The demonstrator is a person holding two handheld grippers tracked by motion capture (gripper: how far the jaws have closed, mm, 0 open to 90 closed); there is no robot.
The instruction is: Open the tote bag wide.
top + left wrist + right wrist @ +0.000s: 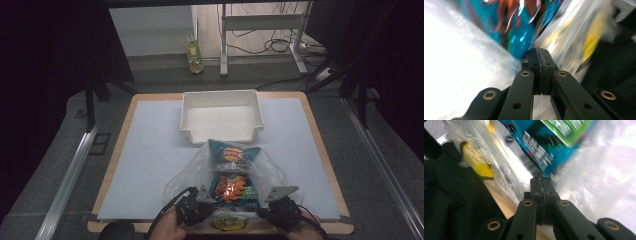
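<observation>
A clear plastic bag [197, 167] lies on the near half of the table, holding several snack packets: a teal one [233, 154] at its far end, a teal and orange one [230, 189] in the middle and a yellow one [227, 224] nearest me. My left gripper [209, 200] pinches the bag's near left edge, jaws pressed together [539, 51] beside the teal packet [524, 27]. On the near right edge my right gripper [263, 202] is shut the same way [541, 180], under a teal packet [544, 147] and beside the yellow one [480, 167].
An empty white bin [220, 93] stands just beyond the bag at the table's middle back. A pale sheet [150, 150] covers the wooden table, whose near edge [504, 202] runs under the bag. Black sleeves [449, 202] sit close behind both grippers.
</observation>
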